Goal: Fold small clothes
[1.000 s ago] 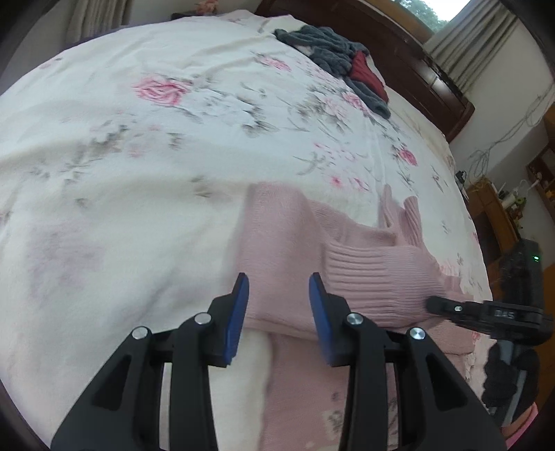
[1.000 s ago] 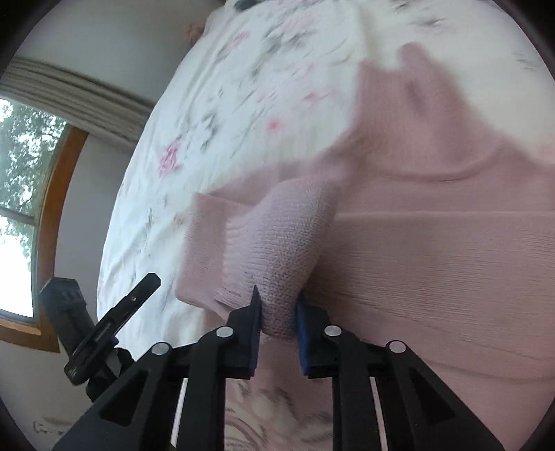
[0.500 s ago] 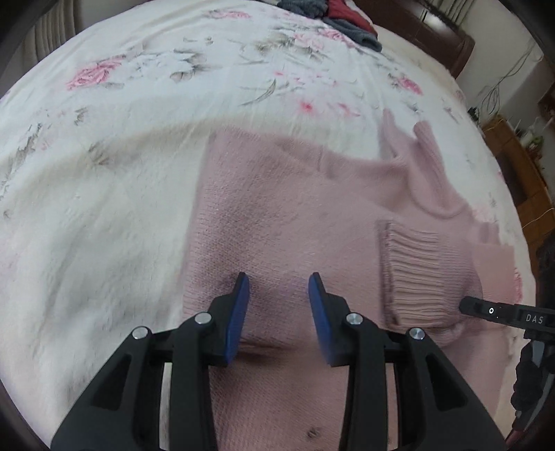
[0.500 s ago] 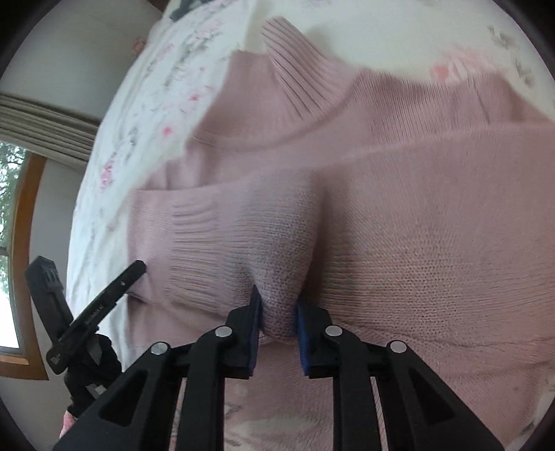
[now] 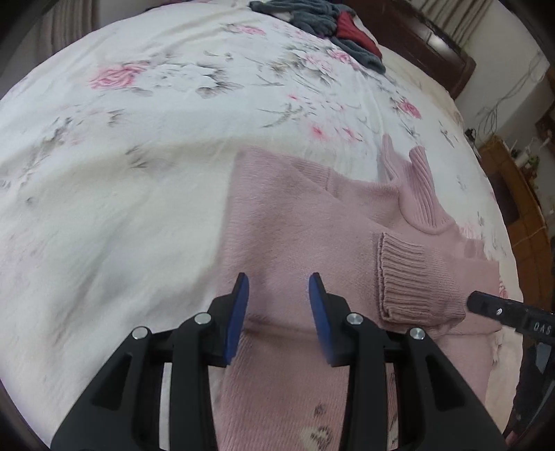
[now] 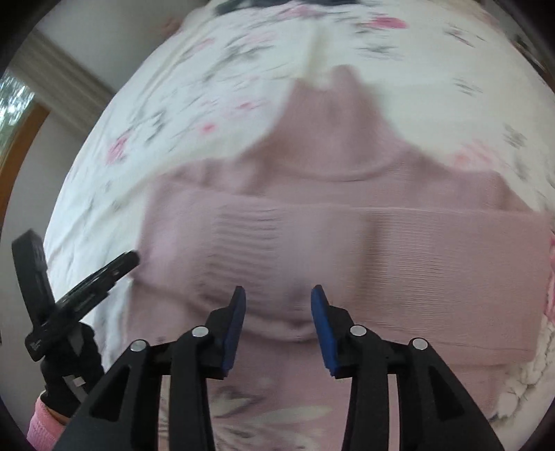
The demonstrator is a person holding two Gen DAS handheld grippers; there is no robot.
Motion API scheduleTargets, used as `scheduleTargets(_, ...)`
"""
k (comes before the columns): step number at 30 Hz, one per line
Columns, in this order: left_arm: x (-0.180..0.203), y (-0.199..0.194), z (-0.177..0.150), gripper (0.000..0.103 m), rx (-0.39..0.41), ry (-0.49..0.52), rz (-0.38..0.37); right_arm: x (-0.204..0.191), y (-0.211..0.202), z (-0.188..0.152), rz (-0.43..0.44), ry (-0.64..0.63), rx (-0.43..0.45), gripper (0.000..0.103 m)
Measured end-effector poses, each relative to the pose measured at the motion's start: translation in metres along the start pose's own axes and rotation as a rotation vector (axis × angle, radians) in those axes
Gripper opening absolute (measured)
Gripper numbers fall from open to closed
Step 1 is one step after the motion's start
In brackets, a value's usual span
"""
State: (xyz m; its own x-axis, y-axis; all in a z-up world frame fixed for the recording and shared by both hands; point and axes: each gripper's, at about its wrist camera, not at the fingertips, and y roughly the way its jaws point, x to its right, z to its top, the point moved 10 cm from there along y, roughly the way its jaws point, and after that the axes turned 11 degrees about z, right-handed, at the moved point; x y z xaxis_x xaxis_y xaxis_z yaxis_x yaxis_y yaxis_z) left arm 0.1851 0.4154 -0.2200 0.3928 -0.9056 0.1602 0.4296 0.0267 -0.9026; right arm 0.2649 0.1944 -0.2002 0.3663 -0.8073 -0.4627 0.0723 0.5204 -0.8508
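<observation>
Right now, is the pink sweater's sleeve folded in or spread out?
Folded in: the sleeve lies across the pink sweater, ribbed cuff on the chest.

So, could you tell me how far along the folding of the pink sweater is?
Done: the pink sweater lies on the bed with one sleeve folded across its body. In hand: nothing; the left gripper and right gripper are open. Left: folding the body.

The right wrist view is motion-blurred, so the knit of the pink ribbed turtleneck sweater [image 6: 347, 243] and the flower print of the white floral bedsheet [image 6: 194, 104] smear into streaks. In the left wrist view the sweater's lower part is hidden behind the black left gripper [image 5: 278, 295] and cut by the bottom edge. The heap of grey and red clothes [image 5: 322, 20] is cropped by the top edge.
</observation>
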Motion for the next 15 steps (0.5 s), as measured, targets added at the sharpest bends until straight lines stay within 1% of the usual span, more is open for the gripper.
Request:
scheduleTargets(3, -0.003, -0.002, -0.001, 0.036, -0.001, 0.017, 0.016, -0.023, 0.028, -0.002, 0.005, -0.018, -0.053, 0.043)
scheduleTargets(4, -0.003, -0.001, -0.001, 0.036, -0.003, 0.027, 0.023, -0.028, 0.037, -0.002, 0.007, -0.018, -0.065, 0.046)
scheduleTargets(6, -0.002, 0.003, -0.002, 0.037, -0.010, 0.041, 0.028, -0.036, 0.054, -0.003, 0.007, -0.016, -0.091, 0.055)
scheduleTargets(7, -0.002, 0.006, -0.002, 0.037, -0.014, 0.048, 0.034, -0.036, 0.063, -0.004, -0.018, -0.014, -0.102, 0.064)
scheduleTargets(8, -0.001, 0.010, -0.003, 0.037, -0.019, 0.056, 0.043, -0.035, 0.068, -0.004, -0.043, -0.014, -0.105, 0.066)
scheduleTargets(10, -0.002, 0.017, -0.004, 0.037, -0.027, 0.058, 0.050, -0.031, 0.079, -0.005, -0.091, -0.017, -0.116, 0.065)
scheduleTargets(12, -0.004, 0.024, -0.006, 0.037, -0.039, 0.051, 0.053, -0.026, 0.085, -0.006, -0.142, -0.035, -0.126, 0.049)
scheduleTargets(13, -0.004, 0.027, -0.007, 0.037, -0.040, 0.051, 0.056, -0.023, 0.086, -0.005, -0.175, -0.055, -0.125, 0.044)
scheduleTargets(14, -0.004, 0.028, -0.007, 0.037, -0.038, 0.056, 0.061, -0.023, 0.085, -0.004, -0.171, -0.060, -0.123, 0.032)
scheduleTargets(15, -0.004, 0.028, -0.008, 0.037, -0.035, 0.063, 0.068, -0.019, 0.082, -0.004, -0.185, -0.062, -0.119, 0.020)
